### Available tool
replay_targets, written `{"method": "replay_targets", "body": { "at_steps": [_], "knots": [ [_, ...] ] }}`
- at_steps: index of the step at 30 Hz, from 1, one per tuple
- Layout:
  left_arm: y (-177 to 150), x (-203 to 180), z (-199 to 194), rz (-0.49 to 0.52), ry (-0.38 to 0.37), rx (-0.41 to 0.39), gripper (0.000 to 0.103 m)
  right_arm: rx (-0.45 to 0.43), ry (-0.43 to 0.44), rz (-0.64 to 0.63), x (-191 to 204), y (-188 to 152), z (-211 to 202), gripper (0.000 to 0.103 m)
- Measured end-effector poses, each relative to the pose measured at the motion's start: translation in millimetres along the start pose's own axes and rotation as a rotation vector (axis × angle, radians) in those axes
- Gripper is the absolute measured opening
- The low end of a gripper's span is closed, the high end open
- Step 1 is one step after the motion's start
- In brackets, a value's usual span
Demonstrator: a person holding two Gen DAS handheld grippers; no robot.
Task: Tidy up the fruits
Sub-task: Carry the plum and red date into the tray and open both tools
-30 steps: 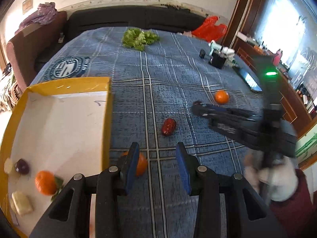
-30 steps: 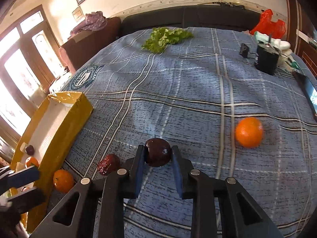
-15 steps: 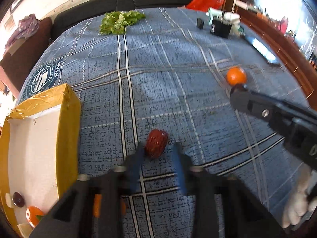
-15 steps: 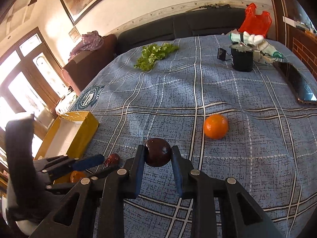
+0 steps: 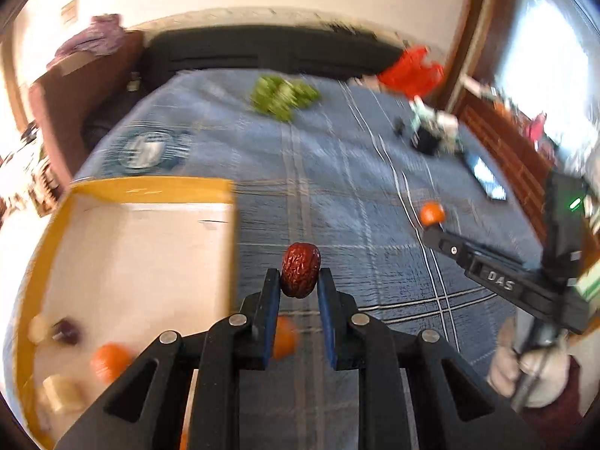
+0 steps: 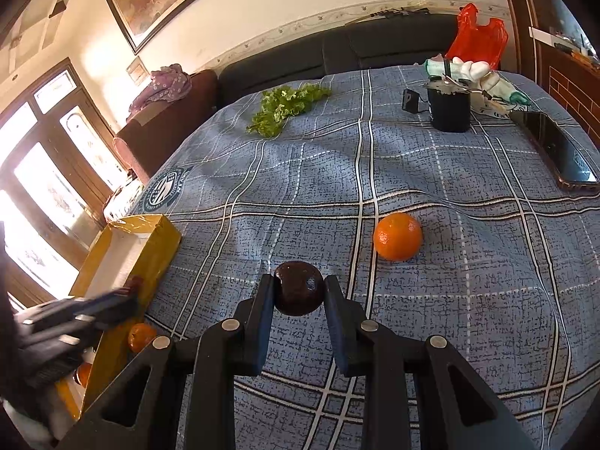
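The left claw (image 5: 300, 281) is pinching a wrinkled red date (image 5: 300, 275) between its blue pads, the fruit lifted clear of the blue plaid cloth (image 5: 337, 195). Its jaws have just been closing, and the date now sits clamped between them. The right claw (image 6: 299, 292) is pressed onto a dark round plum (image 6: 299, 292), also held up off the cloth.

Just left of the left claw stands the yellow box (image 5: 150, 187), white inside, with an orange (image 5: 108, 360), a dark fruit (image 5: 67, 332) and pale pieces (image 5: 62, 393) at its near end. A second orange (image 5: 285, 337) lies on the cloth beneath the left claw, just outside the box wall. A third orange (image 6: 398, 236) sits beyond and to the right of the right claw, well apart from the box. Farther off are lettuce (image 6: 288, 107), a black pot (image 6: 449, 108), a phone (image 6: 555, 153) and a red bag (image 6: 480, 37).

Judging by this, both pickups are done and the carry to the box is the step in hand. The left claw has the short trip: swing left over the box wall, lower, then spread the jaws. The right claw must cross more of the table and should wait or come in behind, so the two do not collide over the box. Two oranges would remain to fetch afterwards.
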State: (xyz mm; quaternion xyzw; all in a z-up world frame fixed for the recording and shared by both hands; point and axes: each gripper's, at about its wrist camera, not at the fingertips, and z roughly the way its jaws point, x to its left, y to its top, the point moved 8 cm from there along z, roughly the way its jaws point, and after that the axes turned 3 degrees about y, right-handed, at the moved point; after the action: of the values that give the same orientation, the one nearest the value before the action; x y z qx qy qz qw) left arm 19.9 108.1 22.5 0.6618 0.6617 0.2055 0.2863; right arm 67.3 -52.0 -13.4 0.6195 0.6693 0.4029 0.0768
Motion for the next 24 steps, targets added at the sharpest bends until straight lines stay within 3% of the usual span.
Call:
{"method": "replay_targets", "body": {
  "at_steps": [6,13,18,24],
  "knots": [
    [-19.5,90.7,-66.8,-0.123,0.152,-0.079,0.02,-0.016,0.015,-0.037,17.4,-1.2,-3.1,0.029],
    [-58.8,159.1,-82.7,-0.272,0.241,-0.065,0.02,0.001,0.06,-0.116,69.9,-7.8,-5.6,0.029],
    [-79.6,175.6,-69.5,-0.325,0.237,-0.025,0.02,0.026,0.106,-0.204,124.6,-13.1,-3.7,0.03],
    [-96.3,166.2,-68.3,-0.278,0.193,-0.008,0.02,0.093,0.175,-0.291,187.7,-26.0,15.9,0.03]
  ]
}}
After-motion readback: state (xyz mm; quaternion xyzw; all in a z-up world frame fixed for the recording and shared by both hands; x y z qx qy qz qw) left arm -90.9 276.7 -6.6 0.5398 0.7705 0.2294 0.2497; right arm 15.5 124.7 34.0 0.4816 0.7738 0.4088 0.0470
